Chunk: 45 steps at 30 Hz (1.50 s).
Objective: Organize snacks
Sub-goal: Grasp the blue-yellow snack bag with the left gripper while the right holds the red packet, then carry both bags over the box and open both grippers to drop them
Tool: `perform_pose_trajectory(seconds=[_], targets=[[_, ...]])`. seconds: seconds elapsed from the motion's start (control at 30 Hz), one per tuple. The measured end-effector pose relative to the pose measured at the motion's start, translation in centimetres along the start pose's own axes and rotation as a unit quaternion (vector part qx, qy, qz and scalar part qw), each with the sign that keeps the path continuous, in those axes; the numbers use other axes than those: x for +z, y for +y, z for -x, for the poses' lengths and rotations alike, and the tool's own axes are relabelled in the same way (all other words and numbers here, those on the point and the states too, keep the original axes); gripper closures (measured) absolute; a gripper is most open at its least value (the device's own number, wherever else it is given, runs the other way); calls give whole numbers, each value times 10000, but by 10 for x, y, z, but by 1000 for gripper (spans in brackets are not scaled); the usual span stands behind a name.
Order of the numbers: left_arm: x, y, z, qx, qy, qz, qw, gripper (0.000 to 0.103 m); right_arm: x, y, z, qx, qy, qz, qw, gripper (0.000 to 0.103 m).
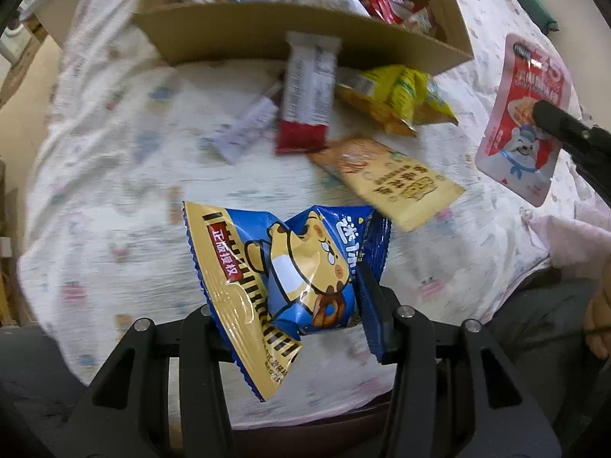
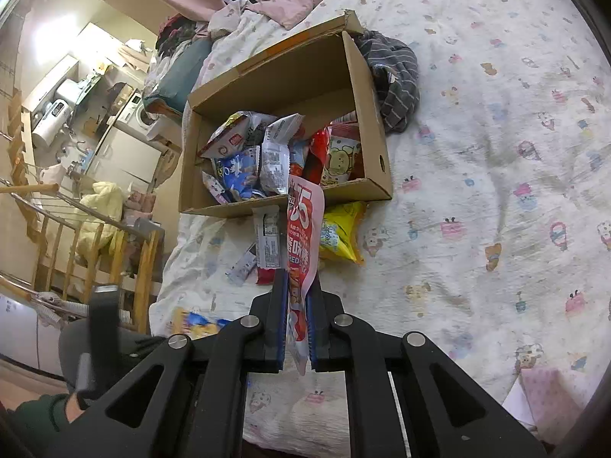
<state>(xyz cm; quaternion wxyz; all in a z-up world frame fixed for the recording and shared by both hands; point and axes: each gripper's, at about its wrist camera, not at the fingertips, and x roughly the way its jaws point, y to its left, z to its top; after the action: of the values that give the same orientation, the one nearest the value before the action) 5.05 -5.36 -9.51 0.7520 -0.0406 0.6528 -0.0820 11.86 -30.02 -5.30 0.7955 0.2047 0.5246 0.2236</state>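
Observation:
My left gripper (image 1: 294,286) is shut on a blue and gold snack bag with a cartoon tiger (image 1: 290,267), held above the bed. My right gripper (image 2: 298,286) is shut on a pink and red pouch (image 2: 301,229); it also shows in the left wrist view (image 1: 523,114) at the right. A cardboard box (image 2: 378,145) holding several snack packs sits ahead on the bed; it also shows in the left wrist view (image 1: 267,30). In front of it lie a red and white bar (image 1: 305,87), a yellow bag (image 1: 397,99), an orange pack (image 1: 393,183) and a small white stick pack (image 1: 248,126).
The bed sheet (image 2: 496,152) is white with small cartoon prints. A grey striped cloth (image 2: 393,76) lies beside the box. Pink bedding (image 2: 267,4) is piled behind it. The bed's left edge drops to a wooden railing (image 2: 145,263).

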Motion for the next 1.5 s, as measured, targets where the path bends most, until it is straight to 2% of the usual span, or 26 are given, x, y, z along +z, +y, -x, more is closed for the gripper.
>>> perform_pose_trajectory(seconds=[0.1, 0.3, 0.43, 0.63, 0.7, 0.9, 1.0, 1.13, 1.5], targets=[[-2, 15, 21, 56, -231, 79, 9997, 59, -1, 3, 0, -34, -14, 51, 10000, 94], [19, 41, 60, 15, -725, 420, 9965, 60, -1, 9, -5, -88, -33, 157, 9998, 94], [35, 40, 78, 81, -1047, 348, 9939, 59, 2, 13, -8, -71, -68, 183, 9998, 94], [66, 35, 83, 129, -1294, 33, 9915, 61, 14, 25, -6, 110, -214, 301, 9993, 94], [77, 34, 84, 158, -1384, -59, 9902, 65, 20, 28, -5, 120, -300, 328, 9989, 94], [106, 36, 85, -5, -1385, -145, 9903, 76, 35, 32, -7, 153, -488, 271, 9983, 94], [117, 35, 88, -135, -1451, -217, 9891, 78, 42, 30, -6, 192, -589, 188, 9979, 94], [130, 35, 93, -245, -1528, -160, 9878, 78, 51, 24, -7, 178, -674, 21, 9976, 94], [178, 31, 91, -209, -1783, -163, 9836, 78, 80, 25, -12, 114, -913, 63, 9957, 94]])
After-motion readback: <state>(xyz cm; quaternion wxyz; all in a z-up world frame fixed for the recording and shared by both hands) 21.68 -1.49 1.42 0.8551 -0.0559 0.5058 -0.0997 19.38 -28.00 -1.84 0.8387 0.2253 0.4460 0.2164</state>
